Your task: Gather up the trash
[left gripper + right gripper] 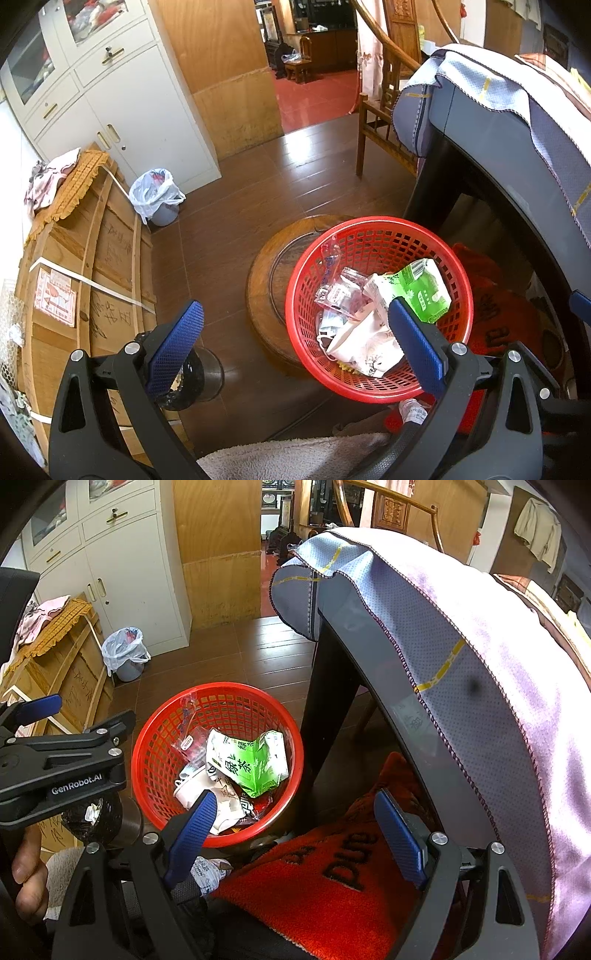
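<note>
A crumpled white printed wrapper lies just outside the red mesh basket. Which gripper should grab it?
Probably right. The right gripper is open and empty, with the crumpled white printed wrapper just beside its finger; the left gripper, also open, sits farther off to the side.

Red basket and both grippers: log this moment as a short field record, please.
basket: red basket, mesh plastic, on a round wooden stool
contents: green tea packet, white paper wrapper, clear plastic wrappers
left gripper: open, nothing between its fingers
right gripper: open, nothing between its fingers, over a red mat
outside basket: crumpled wrapper beside the basket's base
other bin: grey bin with white bag liner by the white cabinet
</note>
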`<state>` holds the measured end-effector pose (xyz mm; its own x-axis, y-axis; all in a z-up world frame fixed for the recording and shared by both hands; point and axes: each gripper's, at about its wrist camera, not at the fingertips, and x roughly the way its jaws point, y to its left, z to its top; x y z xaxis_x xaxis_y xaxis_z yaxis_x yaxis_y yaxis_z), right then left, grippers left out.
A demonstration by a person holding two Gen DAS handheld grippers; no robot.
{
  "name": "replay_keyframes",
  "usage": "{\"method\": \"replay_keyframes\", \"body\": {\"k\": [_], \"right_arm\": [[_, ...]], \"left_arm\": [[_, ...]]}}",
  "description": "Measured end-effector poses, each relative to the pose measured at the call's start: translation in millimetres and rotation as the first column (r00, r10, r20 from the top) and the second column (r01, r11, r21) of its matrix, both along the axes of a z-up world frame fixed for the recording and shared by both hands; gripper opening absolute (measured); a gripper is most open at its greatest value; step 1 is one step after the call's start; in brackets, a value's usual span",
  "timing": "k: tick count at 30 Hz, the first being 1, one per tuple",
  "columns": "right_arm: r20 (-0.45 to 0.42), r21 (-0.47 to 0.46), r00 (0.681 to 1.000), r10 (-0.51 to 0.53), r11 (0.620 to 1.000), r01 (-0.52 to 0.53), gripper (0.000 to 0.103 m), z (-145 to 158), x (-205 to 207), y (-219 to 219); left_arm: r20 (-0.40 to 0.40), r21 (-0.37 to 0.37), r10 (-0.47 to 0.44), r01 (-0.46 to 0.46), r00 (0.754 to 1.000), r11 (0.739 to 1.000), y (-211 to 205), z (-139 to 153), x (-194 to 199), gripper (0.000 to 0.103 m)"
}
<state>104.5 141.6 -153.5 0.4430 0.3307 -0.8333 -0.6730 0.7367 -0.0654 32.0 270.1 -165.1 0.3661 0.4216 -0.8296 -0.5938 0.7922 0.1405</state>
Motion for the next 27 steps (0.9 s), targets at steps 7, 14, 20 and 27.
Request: {"method": "replay_keyframes", "body": {"k": [7, 14, 20, 27], "right_arm": [[-0.001, -0.001, 1.000, 0.000, 1.000, 0.000, 0.086, 0.1, 0.3, 0.0], [-0.002, -0.001, 1.000, 0.000, 1.000, 0.000, 0.086, 0.2, 0.2, 0.4], [-0.003, -0.001, 1.000, 0.000, 1.000, 0.000, 0.086, 0.3, 0.1, 0.6], [-0.002, -0.001, 1.000, 0.000, 1.000, 0.000, 0.086, 0.7, 0.5, 0.7]], "left_arm": [[-0.003, -0.001, -0.001, 0.001, 1.000, 1.000, -1.1, -0.8, 1.2, 0.096], [-0.007, -0.003, -0.002, 0.002, 1.000, 1.000, -2.4, -1.8, 3.8, 0.096], [-0.009, -0.005, -0.003, 0.003, 1.000, 1.000, -3.3, -3.6, 3.7, 0.096], [-0.010, -0.005, -0.003, 0.003, 1.000, 1.000, -3.5, -3.7, 3.5, 0.096]]}}
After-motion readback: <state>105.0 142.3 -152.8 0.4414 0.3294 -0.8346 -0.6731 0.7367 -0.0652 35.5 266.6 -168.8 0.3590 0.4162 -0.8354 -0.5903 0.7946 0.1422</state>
